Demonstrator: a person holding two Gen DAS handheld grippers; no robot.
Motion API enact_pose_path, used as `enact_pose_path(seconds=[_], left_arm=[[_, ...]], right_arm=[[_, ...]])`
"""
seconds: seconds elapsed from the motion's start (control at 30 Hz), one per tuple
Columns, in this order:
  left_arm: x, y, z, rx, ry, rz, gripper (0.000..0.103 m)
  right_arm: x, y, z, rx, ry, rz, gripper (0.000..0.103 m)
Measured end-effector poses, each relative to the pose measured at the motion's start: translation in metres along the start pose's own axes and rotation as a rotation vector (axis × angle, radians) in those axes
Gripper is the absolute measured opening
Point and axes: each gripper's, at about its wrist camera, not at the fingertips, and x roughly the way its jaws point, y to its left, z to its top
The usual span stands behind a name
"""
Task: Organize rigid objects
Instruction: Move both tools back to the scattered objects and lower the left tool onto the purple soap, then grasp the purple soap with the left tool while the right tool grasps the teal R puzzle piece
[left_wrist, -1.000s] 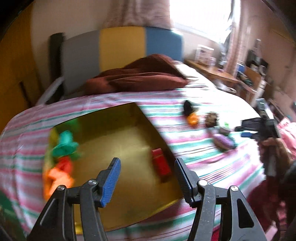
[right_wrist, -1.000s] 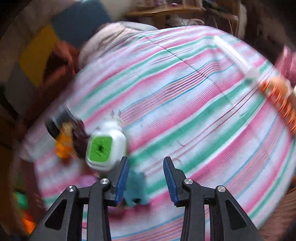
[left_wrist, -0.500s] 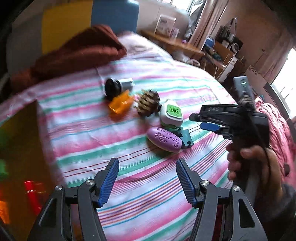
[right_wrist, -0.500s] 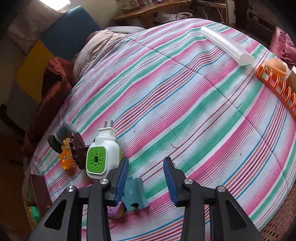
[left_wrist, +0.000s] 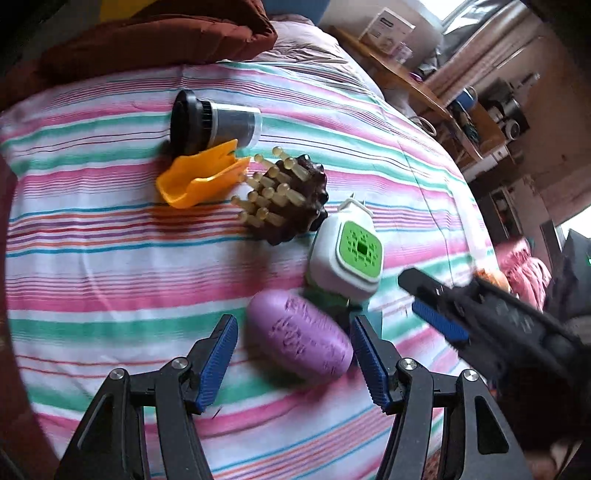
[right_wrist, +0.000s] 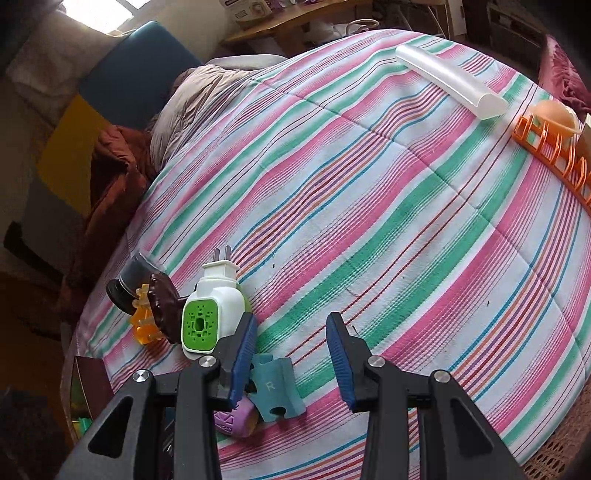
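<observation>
On a bed (left_wrist: 92, 258) covered in a striped quilt, a cluster of small rigid objects is lying together while two hand-held grippers are closing in. At far left in the left wrist view, a black-capped jar (left_wrist: 212, 123) is lying on its side, touching an orange scoop (left_wrist: 201, 179). Just right of the scoop, a brown bristle brush (left_wrist: 286, 201) is resting with its pegs pointing left. Beside it, a white plug-in device with a green face (left_wrist: 347, 253) is sitting just beyond a purple oval case (left_wrist: 299, 341).

The left gripper (left_wrist: 291, 354) is hovering with its jaws apart, bracketing the purple oval case but not yet touching it. The step in hand appears to be the reach for this piece. The next move likely calls for lowering the jaws squarely around the case's narrow width before clamping, as its rounded shell could slip.

Further right, the right gripper (right_wrist: 291, 349) is poised with jaws apart and empty, just beside the plug-in device and a teal block marked R (right_wrist: 275, 389). At far right, a white tube (right_wrist: 450, 81) and an orange rack (right_wrist: 550, 147) are lying well apart from the cluster.
</observation>
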Motion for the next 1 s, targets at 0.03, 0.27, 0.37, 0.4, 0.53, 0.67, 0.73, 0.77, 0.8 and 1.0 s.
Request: enact_pose_path(seconds=[0.03,0.27,0.37,0.4,0.53,0.67,0.73,0.77,0.8,1.0], left_arm=[[0.006,-0.002,0.002,-0.003,0.0,0.007,0.065],[0.015,-0.009,-0.005,0.107,-0.051,0.061,0.056],[0.009,-0.002,-0.01,0.149,-0.045,0.052,0.047],[0.006,0.002,-0.011,0.156,-0.039,0.051,0.046],[-0.005,0.018,-0.022,0.182,-0.03,0.029,0.047],[-0.012,0.03,-0.029,0.161,-0.018,-0.001,0.048],[-0.014,0.031,-0.03,0.163,-0.005,-0.01,0.048],[-0.014,0.031,-0.03,0.158,0.001,-0.014,0.051],[-0.016,0.033,-0.03,0.146,0.01,-0.021,0.052],[-0.031,0.044,-0.039,0.05,0.041,-0.018,0.064]], right_arm=[[0.001,0.0,0.0,0.0,0.002,0.001,0.039],[0.003,-0.003,0.002,0.013,0.015,0.003,0.04],[0.007,0.001,0.001,-0.006,0.038,0.019,0.04],[0.009,0.003,0.0,-0.018,0.051,0.02,0.039],[0.023,0.015,-0.006,-0.076,0.131,0.018,0.039],[0.027,0.025,-0.012,-0.135,0.144,-0.011,0.042],[0.027,0.025,-0.013,-0.14,0.145,-0.013,0.043],[0.027,0.025,-0.013,-0.142,0.145,-0.013,0.043],[0.028,0.026,-0.013,-0.143,0.147,-0.013,0.043],[0.03,0.037,-0.02,-0.196,0.163,-0.026,0.043]])
